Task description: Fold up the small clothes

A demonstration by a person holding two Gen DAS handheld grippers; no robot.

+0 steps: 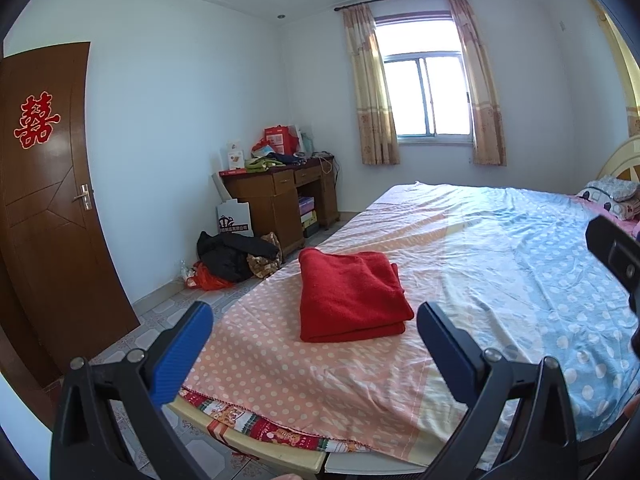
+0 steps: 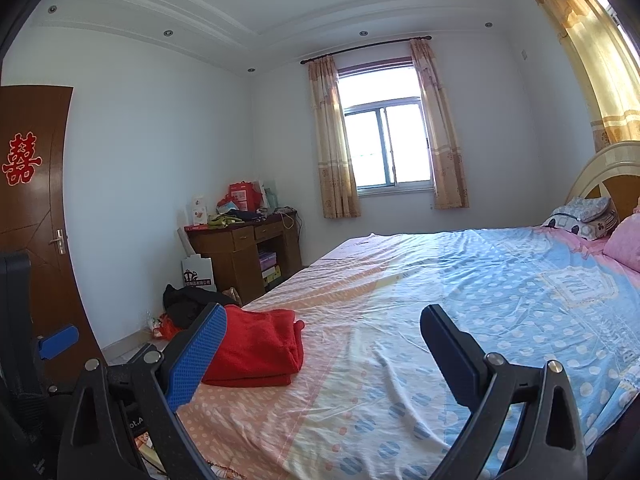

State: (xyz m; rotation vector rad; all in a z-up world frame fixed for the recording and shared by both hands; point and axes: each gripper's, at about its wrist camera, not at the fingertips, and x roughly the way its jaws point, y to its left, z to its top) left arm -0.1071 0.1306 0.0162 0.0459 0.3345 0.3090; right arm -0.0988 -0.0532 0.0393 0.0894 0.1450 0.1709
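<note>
A red garment lies folded into a neat rectangle on the pink polka-dot part of the bed sheet, close to the bed's left edge. My left gripper hovers open just in front of it, holding nothing. In the right wrist view the same red garment sits at the lower left, partly behind the left finger. My right gripper is open and empty above the sheet, to the right of the garment. A piece of the right gripper shows at the right edge of the left wrist view.
The bed's near edge runs under the left gripper. Pillows lie by the headboard at the far right. A brown door stands at left. A cluttered wooden desk and a pile of dark clothes sit on the floor past the bed.
</note>
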